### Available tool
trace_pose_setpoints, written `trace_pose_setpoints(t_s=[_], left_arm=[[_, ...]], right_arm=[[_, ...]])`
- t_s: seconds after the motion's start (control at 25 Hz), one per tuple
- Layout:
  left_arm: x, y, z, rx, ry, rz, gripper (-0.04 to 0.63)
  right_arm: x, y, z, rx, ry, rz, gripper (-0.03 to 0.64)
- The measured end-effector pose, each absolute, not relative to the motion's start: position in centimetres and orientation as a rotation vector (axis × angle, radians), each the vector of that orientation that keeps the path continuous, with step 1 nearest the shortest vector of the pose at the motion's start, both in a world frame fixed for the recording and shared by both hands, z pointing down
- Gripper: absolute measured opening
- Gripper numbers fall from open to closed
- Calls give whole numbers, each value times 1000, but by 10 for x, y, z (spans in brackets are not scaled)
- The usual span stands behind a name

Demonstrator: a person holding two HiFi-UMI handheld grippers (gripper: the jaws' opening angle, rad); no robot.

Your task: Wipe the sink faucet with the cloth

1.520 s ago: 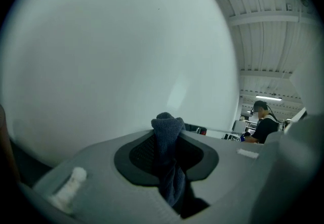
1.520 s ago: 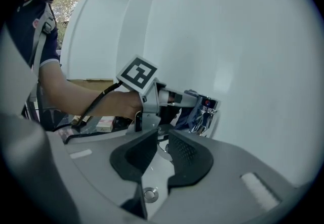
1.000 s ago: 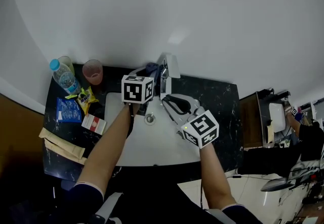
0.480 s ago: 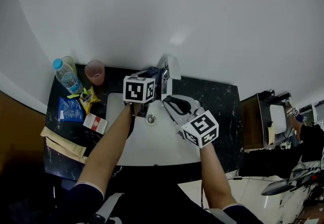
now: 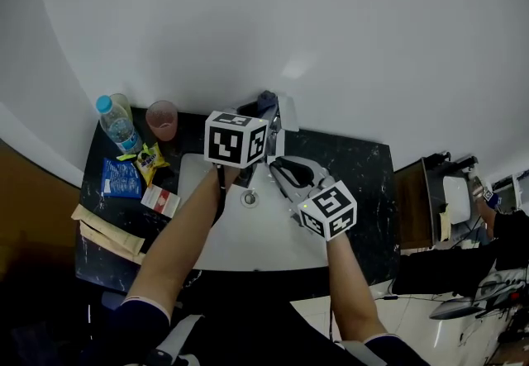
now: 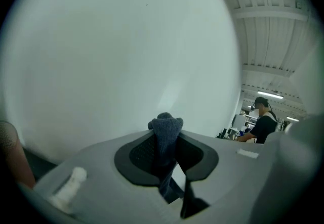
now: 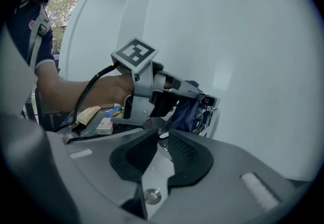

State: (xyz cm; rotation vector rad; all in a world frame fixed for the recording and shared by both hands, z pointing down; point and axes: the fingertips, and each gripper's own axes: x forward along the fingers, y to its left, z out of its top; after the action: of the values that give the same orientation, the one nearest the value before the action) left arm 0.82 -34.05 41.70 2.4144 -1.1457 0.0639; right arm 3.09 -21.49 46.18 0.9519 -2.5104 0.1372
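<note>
A dark blue cloth (image 6: pixel 165 130) is pinched between the pads of my left gripper (image 6: pixel 165 143), which is shut on it. In the head view this left gripper (image 5: pixel 258 114) is raised beside the top of the chrome faucet (image 5: pixel 285 114), with the cloth (image 5: pixel 266 100) bunched at its tip. From the right gripper view, the cloth (image 7: pixel 181 110) hangs against the faucet (image 7: pixel 207 110). My right gripper (image 7: pixel 163 139) stands open with nothing between its jaws. It hovers over the white sink (image 5: pixel 240 240), just right of the faucet's base (image 5: pixel 282 168).
On the black counter (image 5: pixel 364 183) left of the sink stand a water bottle (image 5: pixel 116 125) and a pink cup (image 5: pixel 162 118), with snack packets (image 5: pixel 147 159), a small box (image 5: pixel 160 201) and beige packs (image 5: pixel 103 232). A drain (image 5: pixel 249 199) sits mid-basin. White wall rises behind. A person (image 6: pixel 260 123) stands far off.
My left gripper has risen with the cloth, from low beside the faucet to its top. The right gripper has stayed where it was.
</note>
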Motion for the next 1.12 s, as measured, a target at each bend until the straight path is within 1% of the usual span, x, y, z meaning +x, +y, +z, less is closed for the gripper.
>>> trace_pose_setpoints(t_s=[0.2, 0.4, 0.72, 0.92, 1.12], left_arm=[[9, -341, 430, 2411, -1182, 117, 75], [4, -343, 476, 2329, -1196, 252, 74], [5, -337, 522, 2262, -1156, 344, 74], [10, -319, 528, 2252, -1100, 347, 75], [16, -302, 532, 2242, -1075, 274, 77]], right_arm=[[31, -215, 462, 960, -2514, 136, 71], [29, -214, 463, 955, -2519, 140, 71], [28, -213, 463, 946, -2537, 142, 69], [29, -213, 463, 937, -2556, 144, 69], [31, -212, 462, 943, -2571, 145, 61]])
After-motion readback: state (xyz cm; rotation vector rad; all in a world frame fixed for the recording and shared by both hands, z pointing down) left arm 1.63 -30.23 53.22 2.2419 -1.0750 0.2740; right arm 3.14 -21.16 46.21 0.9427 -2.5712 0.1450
